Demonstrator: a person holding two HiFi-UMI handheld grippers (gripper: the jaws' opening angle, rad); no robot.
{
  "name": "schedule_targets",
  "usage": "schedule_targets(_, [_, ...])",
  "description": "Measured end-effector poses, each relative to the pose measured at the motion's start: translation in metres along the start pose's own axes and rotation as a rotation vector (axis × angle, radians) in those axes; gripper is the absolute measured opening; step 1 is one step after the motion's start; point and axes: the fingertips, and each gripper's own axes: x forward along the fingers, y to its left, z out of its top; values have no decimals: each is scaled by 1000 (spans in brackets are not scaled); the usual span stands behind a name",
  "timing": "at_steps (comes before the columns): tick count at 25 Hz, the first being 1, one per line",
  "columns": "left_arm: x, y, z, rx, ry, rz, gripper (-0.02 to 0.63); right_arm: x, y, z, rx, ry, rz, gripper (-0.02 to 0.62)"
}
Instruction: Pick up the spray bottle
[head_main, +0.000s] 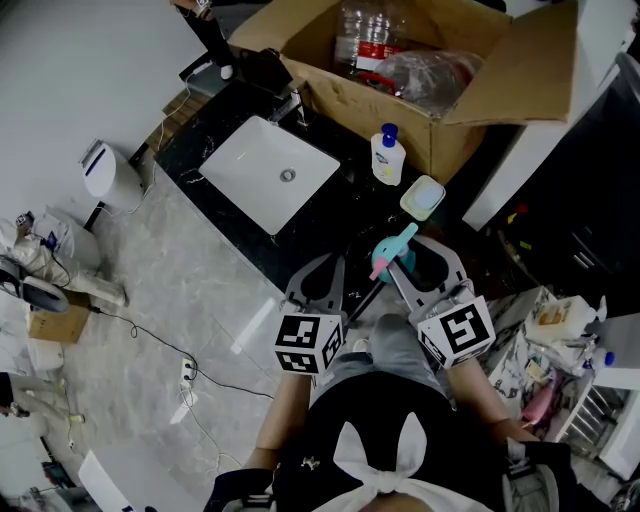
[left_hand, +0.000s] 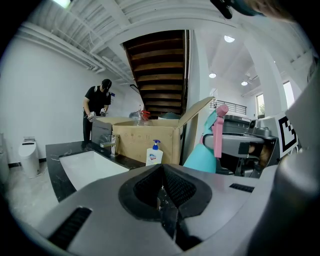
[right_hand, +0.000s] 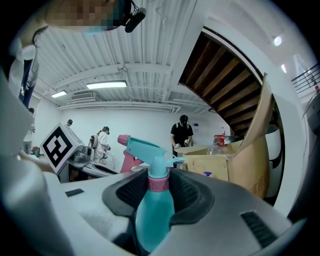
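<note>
**Head view:** the right claw holds the teal spray bottle at the near edge of the black table, short of the soap bottle. The left claw is just beside it.

**Left gripper view:** the jaws meet, with nothing between them.

**Right gripper view:** the jaws clamp the upright bottle just below its pink collar.

The teal plastic spray bottle stands between the jaws of the right gripper. Ahead of it, on the black stone counter, sits a white pump bottle, with the open cardboard box behind. The white rectangular sink lies ahead and left of the left gripper.
</note>
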Motion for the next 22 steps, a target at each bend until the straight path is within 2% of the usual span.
schedule_targets(22, [-6, -2, -3, 3, 5, -1, 31, -2, 3, 5, -3, -14, -4, 141])
